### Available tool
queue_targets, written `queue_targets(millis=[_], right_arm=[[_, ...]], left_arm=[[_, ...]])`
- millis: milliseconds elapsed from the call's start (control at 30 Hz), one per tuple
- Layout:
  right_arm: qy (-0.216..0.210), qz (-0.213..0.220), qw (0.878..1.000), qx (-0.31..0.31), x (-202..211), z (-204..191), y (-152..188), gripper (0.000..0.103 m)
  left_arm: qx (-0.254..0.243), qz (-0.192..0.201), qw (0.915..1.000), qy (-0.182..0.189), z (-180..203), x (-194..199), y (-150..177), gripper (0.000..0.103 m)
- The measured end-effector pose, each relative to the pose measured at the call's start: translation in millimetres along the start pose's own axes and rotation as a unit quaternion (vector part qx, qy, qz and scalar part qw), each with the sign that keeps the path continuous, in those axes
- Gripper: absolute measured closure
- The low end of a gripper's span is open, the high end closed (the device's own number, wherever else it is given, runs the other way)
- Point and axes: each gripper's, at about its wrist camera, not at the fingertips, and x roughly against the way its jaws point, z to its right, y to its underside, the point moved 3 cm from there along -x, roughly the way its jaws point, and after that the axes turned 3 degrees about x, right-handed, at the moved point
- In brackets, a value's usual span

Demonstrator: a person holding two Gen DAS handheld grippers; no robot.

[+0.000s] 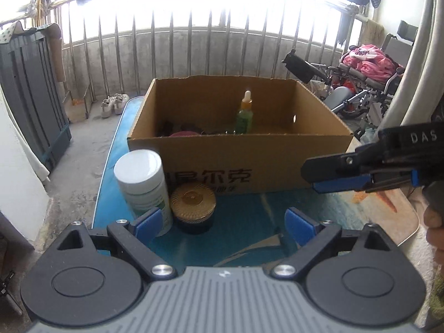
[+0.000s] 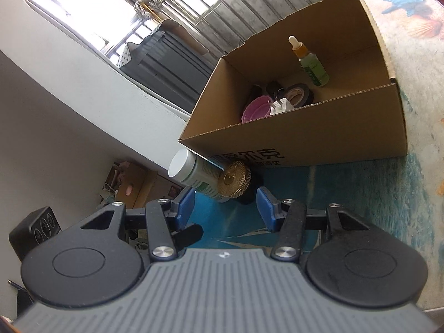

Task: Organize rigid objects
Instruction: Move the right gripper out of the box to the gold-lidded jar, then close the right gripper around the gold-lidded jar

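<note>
- The box (image 2: 319, 136) stands open on the table (image 1: 249, 222), holding a dropper bottle (image 2: 310, 63) (upright), a tape roll (image 2: 298, 94), a pink lid (image 2: 256, 109) and a white plug (image 2: 280, 106).
- A white bottle (image 1: 144, 186) and a gold-lidded jar (image 1: 194, 208) stand touching just before the box's front wall.
- The left gripper (image 1: 224, 224) and the right gripper (image 2: 226, 204) both have their jaws apart, empty.
- Beyond: a barred balcony wall, shoes (image 1: 113, 104), a wheelchair (image 1: 360, 83).

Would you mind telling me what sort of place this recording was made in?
Most likely an enclosed home balcony used for storage: metal window bars above a concrete sill, a pair of shoes on the bare floor, and a folded wheelchair piled with pink bedding.
</note>
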Motion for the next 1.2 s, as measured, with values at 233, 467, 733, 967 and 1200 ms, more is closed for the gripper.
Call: queue_targets(millis=[233,467,733,967,1200], right_arm=[[-0.012,-0.021,1.0,-0.002,-52.6,-1.3,-14.8,0.056],[0.005,-0.039,0.999,0.01,-95.0,7.5,-22.1,0.066],[0.002,-0.072,0.996,0.044,-128.7,11.7,-23.0,0.066],[-0.008,-0.082,0.994,0.067,-136.9,14.2,-27.5,0.065],[-0.018,-0.087,0.995,0.05,-122.8,25.1,-21.5,0.065]], left_arm=[[-0.019,0.01,0.999,-0.039,-11.7,-17.5,14.6,0.008],[-0.033,0.004,0.9989,-0.032,-6.0,-52.2,18.7,0.014],[-0.034,-0.019,0.9986,-0.037,0.8,-73.6,24.8,0.016],[-0.037,-0.024,0.9983,-0.039,0.4,-74.4,23.6,0.016],[-0.052,-0.032,0.9981,-0.011,13.3,-66.6,25.6,0.016]])
